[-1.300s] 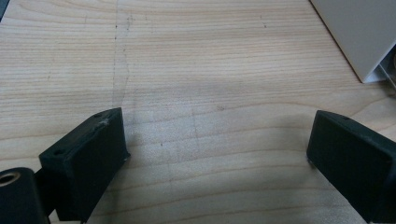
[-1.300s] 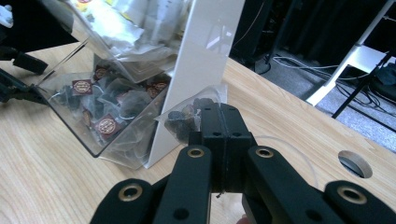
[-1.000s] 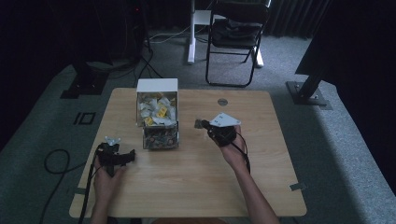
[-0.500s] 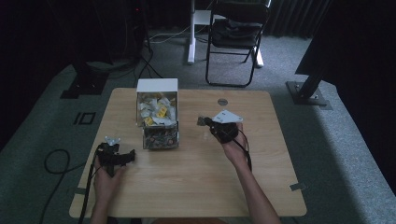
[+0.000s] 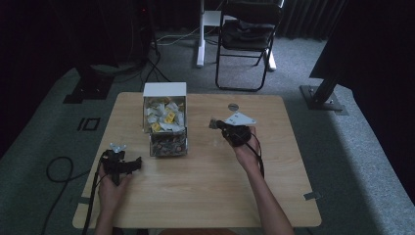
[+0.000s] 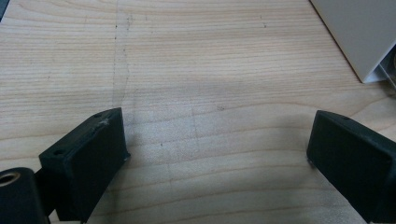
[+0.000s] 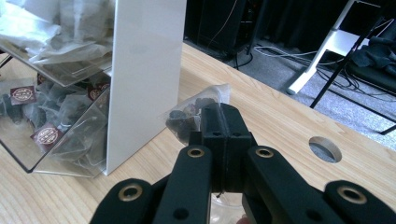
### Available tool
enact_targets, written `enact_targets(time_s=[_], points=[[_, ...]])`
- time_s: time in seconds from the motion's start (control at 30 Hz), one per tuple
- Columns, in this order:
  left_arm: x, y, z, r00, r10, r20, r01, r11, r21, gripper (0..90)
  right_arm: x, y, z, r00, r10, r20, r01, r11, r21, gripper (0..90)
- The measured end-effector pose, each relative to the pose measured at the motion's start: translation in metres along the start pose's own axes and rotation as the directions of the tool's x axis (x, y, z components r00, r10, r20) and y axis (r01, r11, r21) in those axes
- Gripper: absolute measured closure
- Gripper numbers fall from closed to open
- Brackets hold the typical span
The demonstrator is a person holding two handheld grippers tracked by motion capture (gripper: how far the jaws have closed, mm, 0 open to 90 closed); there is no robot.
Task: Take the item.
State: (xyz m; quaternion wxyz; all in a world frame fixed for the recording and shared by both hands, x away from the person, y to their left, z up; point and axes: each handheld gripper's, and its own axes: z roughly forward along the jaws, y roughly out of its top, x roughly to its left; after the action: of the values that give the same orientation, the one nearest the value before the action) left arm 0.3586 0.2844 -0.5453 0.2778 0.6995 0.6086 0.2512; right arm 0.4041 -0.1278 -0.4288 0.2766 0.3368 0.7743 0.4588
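Note:
My right gripper (image 5: 220, 126) hovers over the table to the right of the white box (image 5: 164, 90), its jaws shut on a small clear tea bag packet (image 5: 213, 123) with dark contents. In the right gripper view the packet (image 7: 189, 113) sticks out left of the closed right gripper (image 7: 224, 116), close to the box's white side wall (image 7: 144, 79). My left gripper (image 5: 133, 164) rests near the table's left front and is open. In the left gripper view its jaws stand wide apart, the left gripper (image 6: 217, 140) over bare wood.
The box holds pale and yellow tea bags (image 5: 164, 117) in its upper part and dark tea bags (image 5: 169, 144) in a clear lower bin (image 7: 42, 135). A round hole (image 5: 233, 106) sits in the table (image 5: 205, 196) behind the right gripper. A chair (image 5: 247, 39) stands beyond the table.
The right gripper with the packet has edged slightly away from me. The left gripper has stayed put.

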Motion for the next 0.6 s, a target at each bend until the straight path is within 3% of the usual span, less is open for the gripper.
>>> enact_targets(time_s=[0.6], points=[[0.0000, 0.0000, 0.0000, 1.0000, 0.000, 0.000, 0.000, 1.0000, 0.000, 5.6, -0.0096, -0.0042, 0.0089, 0.9995, 0.025, 0.020, -0.025, 0.999, 0.021, 90.0]])
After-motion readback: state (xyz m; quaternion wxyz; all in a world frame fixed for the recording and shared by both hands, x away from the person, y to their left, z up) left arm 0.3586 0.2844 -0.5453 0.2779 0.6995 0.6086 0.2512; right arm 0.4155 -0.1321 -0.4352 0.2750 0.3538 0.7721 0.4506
